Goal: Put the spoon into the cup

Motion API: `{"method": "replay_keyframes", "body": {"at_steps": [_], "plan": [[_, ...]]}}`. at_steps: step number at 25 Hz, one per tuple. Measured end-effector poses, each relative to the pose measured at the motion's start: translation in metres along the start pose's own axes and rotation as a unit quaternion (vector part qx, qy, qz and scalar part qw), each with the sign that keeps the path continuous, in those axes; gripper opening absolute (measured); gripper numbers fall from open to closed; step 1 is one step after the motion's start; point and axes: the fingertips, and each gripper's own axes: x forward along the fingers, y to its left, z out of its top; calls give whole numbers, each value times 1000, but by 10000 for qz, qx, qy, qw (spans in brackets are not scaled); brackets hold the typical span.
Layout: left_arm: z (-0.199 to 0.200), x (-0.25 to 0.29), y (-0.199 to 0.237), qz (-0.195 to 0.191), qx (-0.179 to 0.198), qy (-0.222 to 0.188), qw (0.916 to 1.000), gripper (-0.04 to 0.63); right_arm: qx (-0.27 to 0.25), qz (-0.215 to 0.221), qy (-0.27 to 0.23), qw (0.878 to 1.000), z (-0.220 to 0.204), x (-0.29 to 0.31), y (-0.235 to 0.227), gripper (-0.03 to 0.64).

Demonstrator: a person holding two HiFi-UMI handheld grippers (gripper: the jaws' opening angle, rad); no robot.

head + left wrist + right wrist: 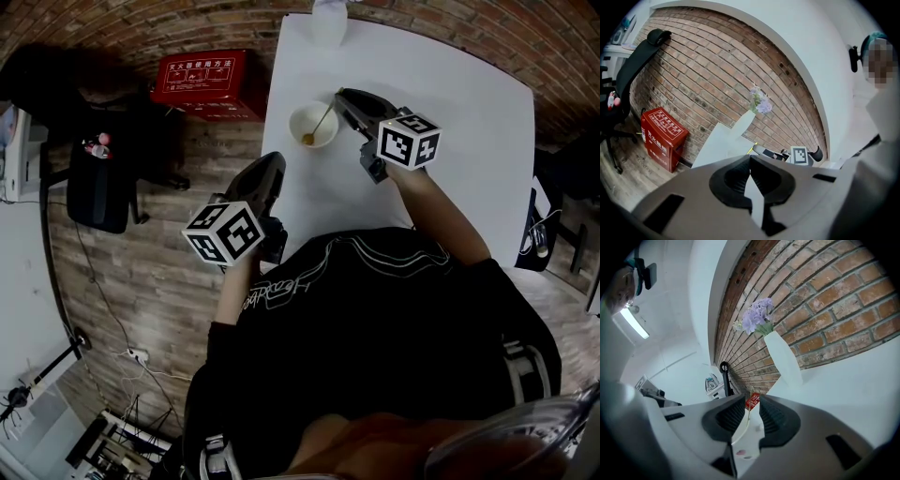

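A white cup [311, 126] stands on the white table [450, 216] with the thin gold spoon [321, 121] resting in it, handle leaning up to the right. My right gripper [343, 97] hovers just right of the cup, its tips by the handle's end. In the right gripper view the jaws stand slightly apart, open, around the thin spoon handle [743, 423], with the cup [746, 446] below them. My left gripper [272, 162] is held over the table's left edge, away from the cup. Its jaws [750, 158] meet at the tips, shut on nothing.
A white vase of purple flowers [328, 19] stands at the table's far edge against the brick wall. A red box [202, 82] sits on the wood floor left of the table, and a black office chair [103, 178] stands further left.
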Motion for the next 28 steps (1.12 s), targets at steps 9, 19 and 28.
{"method": "replay_keyframes", "body": {"at_steps": [9, 19, 28], "plan": [[0, -15, -23, 3, 148, -212, 9997, 5, 7, 178, -382, 9991, 26, -50, 29, 71], [0, -29, -87, -267, 451, -509, 9973, 5, -430, 1085, -761, 9903, 58, -131, 109, 51], [-10, -44, -123, -305, 501, -752, 9954, 5, -749, 1624, -654, 9817, 46, -172, 146, 3]]}}
